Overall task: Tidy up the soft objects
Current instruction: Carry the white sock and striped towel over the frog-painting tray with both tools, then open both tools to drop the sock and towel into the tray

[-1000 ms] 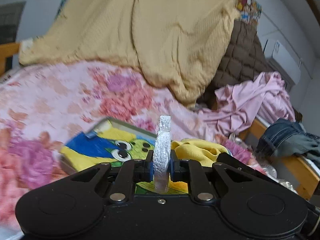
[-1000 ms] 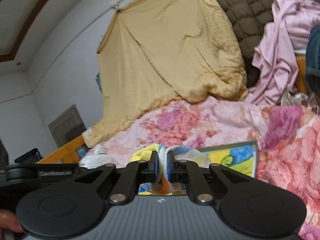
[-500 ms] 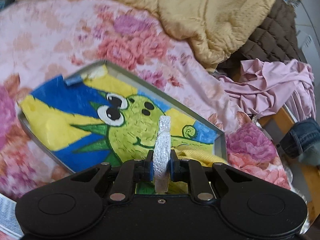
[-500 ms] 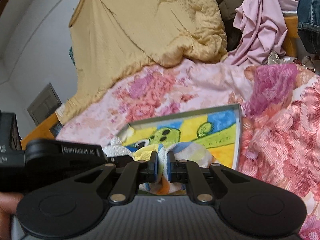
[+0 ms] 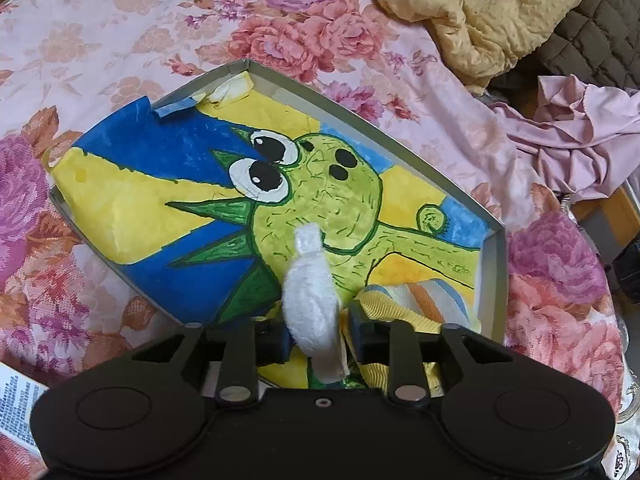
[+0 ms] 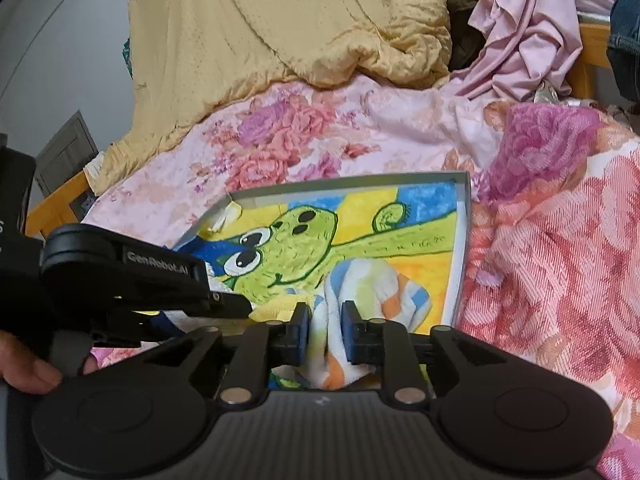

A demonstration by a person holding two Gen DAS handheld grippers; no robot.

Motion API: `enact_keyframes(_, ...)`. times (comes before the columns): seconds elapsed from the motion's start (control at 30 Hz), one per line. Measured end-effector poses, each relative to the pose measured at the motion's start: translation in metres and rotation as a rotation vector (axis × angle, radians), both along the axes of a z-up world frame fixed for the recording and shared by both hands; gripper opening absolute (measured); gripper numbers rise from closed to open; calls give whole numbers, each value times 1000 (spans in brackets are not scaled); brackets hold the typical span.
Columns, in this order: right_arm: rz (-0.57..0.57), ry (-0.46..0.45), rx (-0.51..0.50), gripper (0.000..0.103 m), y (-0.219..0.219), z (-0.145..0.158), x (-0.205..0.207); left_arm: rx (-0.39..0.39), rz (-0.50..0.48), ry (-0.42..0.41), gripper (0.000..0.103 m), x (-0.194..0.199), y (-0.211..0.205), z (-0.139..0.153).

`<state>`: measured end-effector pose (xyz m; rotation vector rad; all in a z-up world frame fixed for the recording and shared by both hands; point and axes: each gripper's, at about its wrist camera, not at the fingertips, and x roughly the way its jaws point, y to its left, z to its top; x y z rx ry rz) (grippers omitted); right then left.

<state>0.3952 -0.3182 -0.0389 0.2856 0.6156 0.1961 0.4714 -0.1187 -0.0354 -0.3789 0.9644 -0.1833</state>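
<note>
While the left gripper [image 5: 316, 338] is opening its jaws, a white fluffy cloth [image 5: 310, 304] stands between them, leaning on the left pad with a gap at the right one, so it looks let go. The right gripper [image 6: 325, 332] is opening too, a striped towel [image 6: 360, 280] bunched between its pads; whether they still press it I cannot tell. Both cloths lie at the near edge of a shallow grey tray [image 5: 360, 114] lined with a painted green creature, the towel towards its right corner. The tray rests on a pink flowered bedspread [image 5: 120, 32]. Behind, a yellow blanket [image 6: 280, 32] is heaped against the wall, with pink cloth [image 6: 532, 28] beside it.
</note>
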Motion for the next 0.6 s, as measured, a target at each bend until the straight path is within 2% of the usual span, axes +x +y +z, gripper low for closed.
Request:
enact_keyframes(0.03,2,4,1,23,-1,0,0,3,5,4,39,0,1,0)
enact_keyframes(0.1,7,3,-4,29,-1,0,0,1,18,7,57,-1,2,0)
enact_keyframes(0.2,11,-6,-17,34,-1,2,-1,-6,36,-8,70,-4,5,3)
enact_keyframes(0.37,10,-9,-21,43,-1,3,-2,25,55,-11,80,-7,7,8)
enact_keyframes(0.43,7,-13,-20,55,-2,6,-4,35,67,-17,84,-10,9,10)
enact_keyframes(0.6,-3,-52,-35,73,-6,15,-11,49,85,-74,95,-24,16,24)
